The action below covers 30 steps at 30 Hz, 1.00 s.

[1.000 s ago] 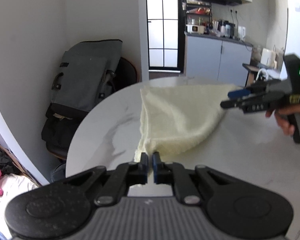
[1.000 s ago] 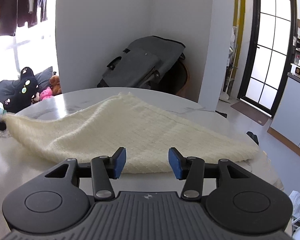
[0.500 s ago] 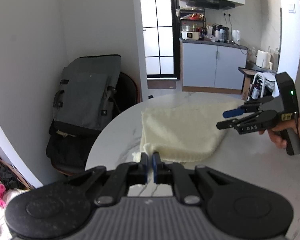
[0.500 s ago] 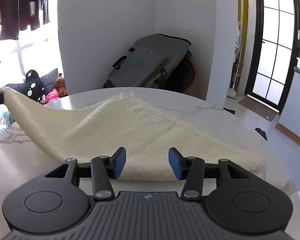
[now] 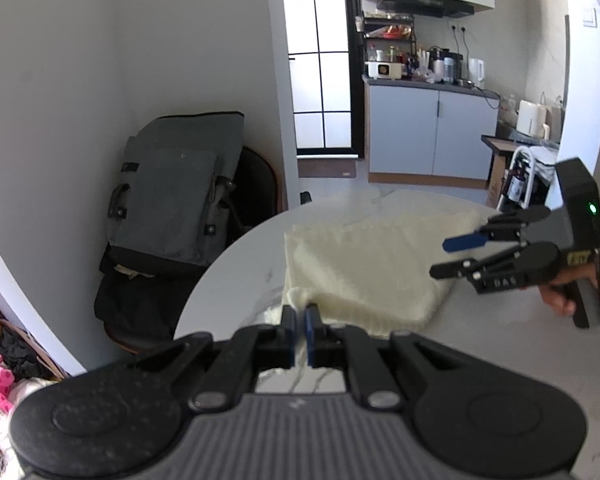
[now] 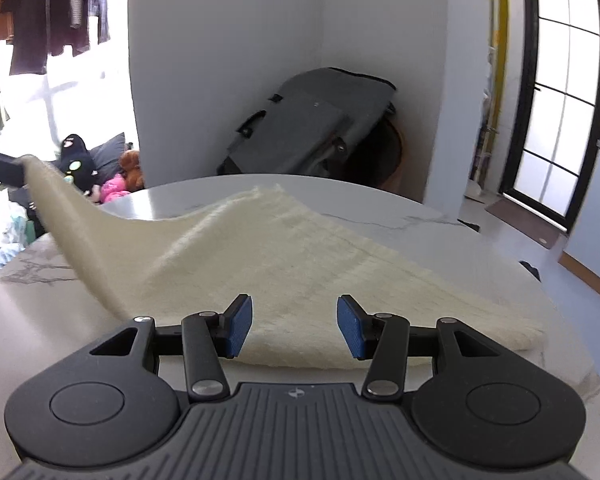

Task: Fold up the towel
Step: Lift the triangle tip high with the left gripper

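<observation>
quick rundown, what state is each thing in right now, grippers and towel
left gripper: shut on a corner of the towel, holding it up off the table
right gripper: open, empty, near the towel's edge
towel: one corner raised, the rest lying on the table
table: bears the towel

The towel (image 6: 300, 256) was spread on the table (image 6: 440, 216), one corner lifted at the left gripper (image 5: 299, 334). The right gripper (image 6: 294, 328) was held at its near edge. A bag (image 6: 312, 124) was propped behind the table.
</observation>
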### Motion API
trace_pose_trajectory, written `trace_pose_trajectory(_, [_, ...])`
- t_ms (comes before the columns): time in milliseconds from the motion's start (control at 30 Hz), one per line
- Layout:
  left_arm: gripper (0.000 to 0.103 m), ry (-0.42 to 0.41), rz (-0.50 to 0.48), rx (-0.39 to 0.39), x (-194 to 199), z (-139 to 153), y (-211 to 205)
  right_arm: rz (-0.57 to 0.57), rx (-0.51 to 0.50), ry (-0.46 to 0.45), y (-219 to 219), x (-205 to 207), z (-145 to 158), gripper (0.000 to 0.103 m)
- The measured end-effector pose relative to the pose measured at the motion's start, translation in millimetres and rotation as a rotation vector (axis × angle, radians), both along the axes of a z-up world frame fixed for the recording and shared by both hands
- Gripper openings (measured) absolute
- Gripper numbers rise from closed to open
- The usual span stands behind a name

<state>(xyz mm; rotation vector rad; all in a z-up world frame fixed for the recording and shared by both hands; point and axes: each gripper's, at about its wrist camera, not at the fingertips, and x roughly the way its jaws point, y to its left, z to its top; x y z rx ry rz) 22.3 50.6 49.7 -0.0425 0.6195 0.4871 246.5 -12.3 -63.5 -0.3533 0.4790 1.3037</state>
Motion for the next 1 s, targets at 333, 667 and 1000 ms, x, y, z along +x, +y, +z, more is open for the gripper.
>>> trace_pose_trajectory(333, [0.005,-0.057,-0.014,0.023,-9.8,19.9,7.5,-0.02,0.001,0.003,-7.2,-1.0,1.7,0.052])
trace_pose_trajectory(667, [0.005,-0.075,-0.04,0.059,-12.9,36.4,9.9,-0.008,0.001,0.008,-7.7,-7.6,3.3,0.052])
trace_pose_trajectory(1000, [0.005,-0.057,-0.069,0.098,-5.7,52.2,-2.3,0.018,0.008,0.003,-13.2,-16.9,5.6,0.052])
